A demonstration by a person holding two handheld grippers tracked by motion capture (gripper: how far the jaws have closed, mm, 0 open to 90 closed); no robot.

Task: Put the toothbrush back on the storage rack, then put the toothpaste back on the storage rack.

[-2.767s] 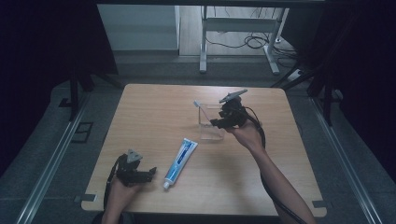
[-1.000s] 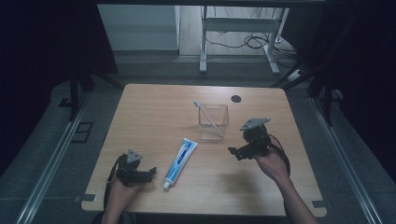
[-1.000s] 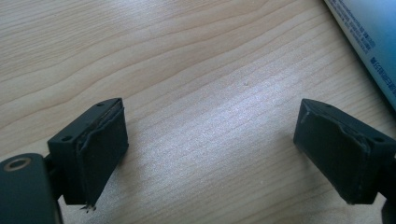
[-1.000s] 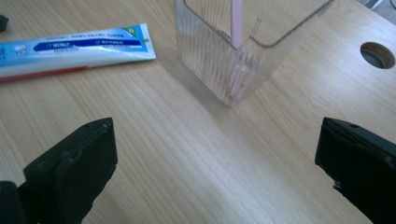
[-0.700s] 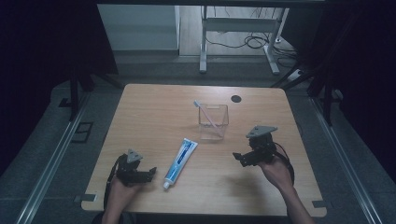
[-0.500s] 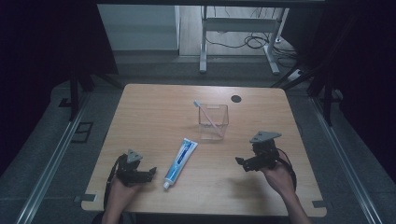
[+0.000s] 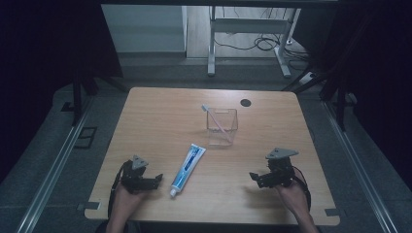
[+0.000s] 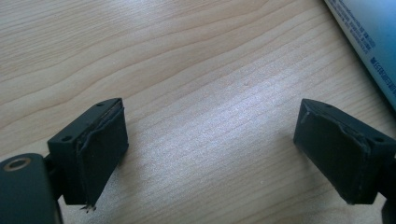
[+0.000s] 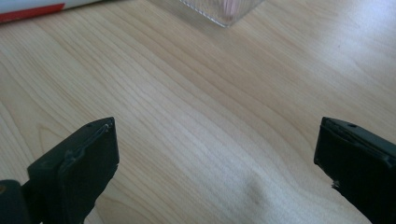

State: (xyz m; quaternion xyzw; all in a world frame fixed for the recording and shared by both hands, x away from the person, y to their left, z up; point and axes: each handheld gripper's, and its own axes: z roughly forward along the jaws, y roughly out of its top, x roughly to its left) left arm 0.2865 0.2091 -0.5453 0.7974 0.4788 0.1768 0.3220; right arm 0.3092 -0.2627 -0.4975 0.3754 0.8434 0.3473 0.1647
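A clear square cup (image 7: 222, 125) stands mid-table with a toothbrush (image 7: 212, 115) leaning inside it, head up to the left. A blue-and-white toothpaste tube (image 7: 187, 165) lies flat in front of the cup, its edge (image 8: 369, 42) at the top right of the left gripper view. My left gripper (image 7: 154, 179) rests near the front left edge, open, jaws wide over bare wood (image 8: 210, 154). My right gripper (image 7: 254, 177) sits low at the front right, open and empty (image 9: 215, 163). The cup's base (image 9: 219, 9) shows at the top of the right gripper view.
The wooden table (image 7: 160, 116) has a small black round grommet (image 7: 246, 102) near its back right. A white desk frame with cables (image 7: 245, 34) stands beyond the far edge. Dark floor and metal rails flank the table.
My right gripper left the cup, where the toothbrush now stands, and drew back toward the front right edge of the table. The left gripper stayed put.
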